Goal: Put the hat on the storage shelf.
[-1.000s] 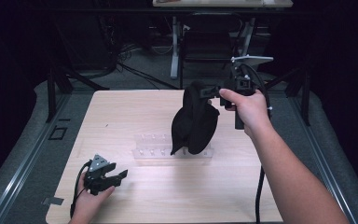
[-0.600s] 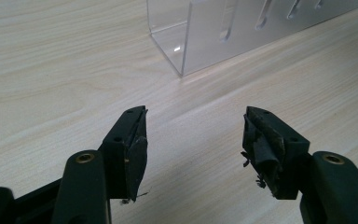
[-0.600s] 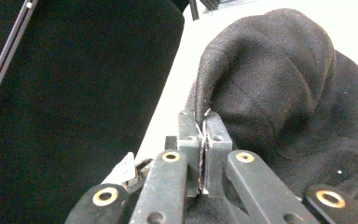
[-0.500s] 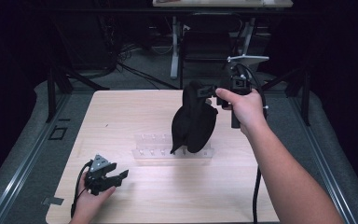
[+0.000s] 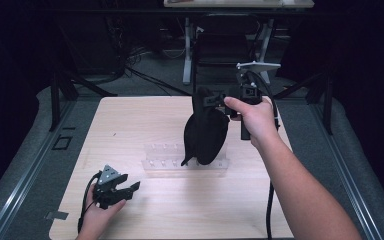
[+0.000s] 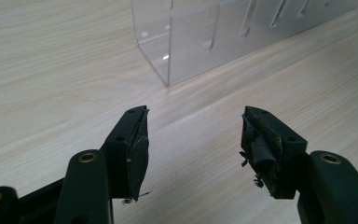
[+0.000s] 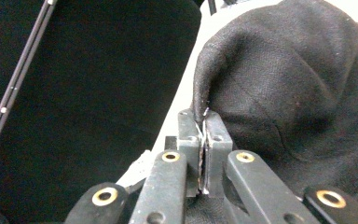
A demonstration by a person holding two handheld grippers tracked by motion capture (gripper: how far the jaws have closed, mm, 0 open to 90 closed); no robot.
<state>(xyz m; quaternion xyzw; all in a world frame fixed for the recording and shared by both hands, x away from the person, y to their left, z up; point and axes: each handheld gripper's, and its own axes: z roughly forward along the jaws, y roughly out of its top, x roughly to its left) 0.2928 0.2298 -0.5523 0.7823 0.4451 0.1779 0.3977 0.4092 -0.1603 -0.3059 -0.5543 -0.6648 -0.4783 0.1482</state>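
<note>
Black fabric cloth (image 5: 205,134) is hanging from the right gripper (image 7: 203,120), its edge pinched between the closed fingers. Left gripper (image 6: 194,135) is resting with fingers apart, a clear acrylic rack (image 6: 223,32) just beyond them

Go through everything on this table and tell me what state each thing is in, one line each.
Black cloth: lifted, hanging limp from a pinched edge, its lower end down at the rack.
Clear plastic rack: standing on the table, its visible slots empty.
Right gripper: shut on the black cloth, held up above the table.
Left gripper: open, nothing between its jaws, low at the table's near left.
Table: bare light wood.
</note>
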